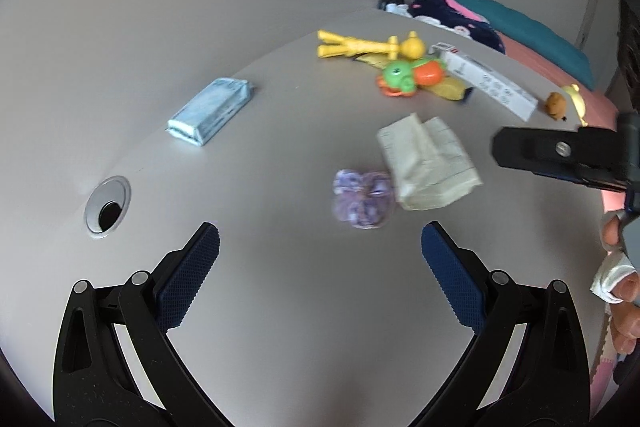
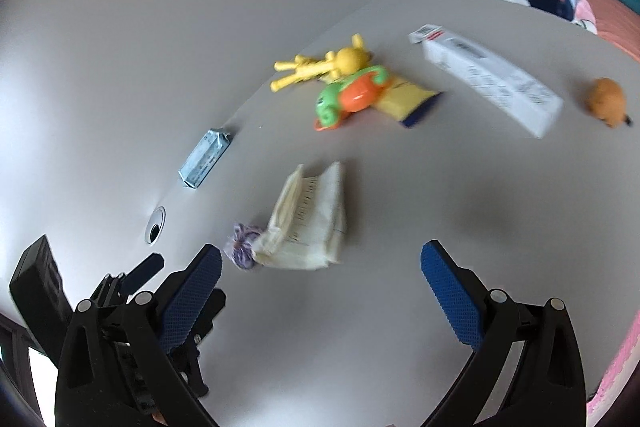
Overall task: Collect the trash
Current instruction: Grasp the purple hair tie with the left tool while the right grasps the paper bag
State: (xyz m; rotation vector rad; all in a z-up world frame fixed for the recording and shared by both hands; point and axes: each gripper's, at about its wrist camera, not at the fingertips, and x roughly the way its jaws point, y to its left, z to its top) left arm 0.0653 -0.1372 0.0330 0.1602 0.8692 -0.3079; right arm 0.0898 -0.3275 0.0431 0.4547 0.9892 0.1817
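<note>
Left tool (image 1: 320,255) spread wide, empty, hovering low over the grey surface (image 1: 280,307). Right tool (image 2: 320,275) likewise spread, empty. Crumpled purple wrapper (image 1: 362,202) touches folded cream paper (image 1: 428,167) just ahead of both. Pale blue tissue pack (image 1: 211,109) near wall. Bed (image 1: 560,63) beyond.

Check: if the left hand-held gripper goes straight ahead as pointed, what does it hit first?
Probably the crumpled purple wrapper, lying just ahead, slightly right of centre between the open left hand-held gripper fingers. The folded paper touches it on the right. Depth is unclear; the gripper may sit above the table.
</note>
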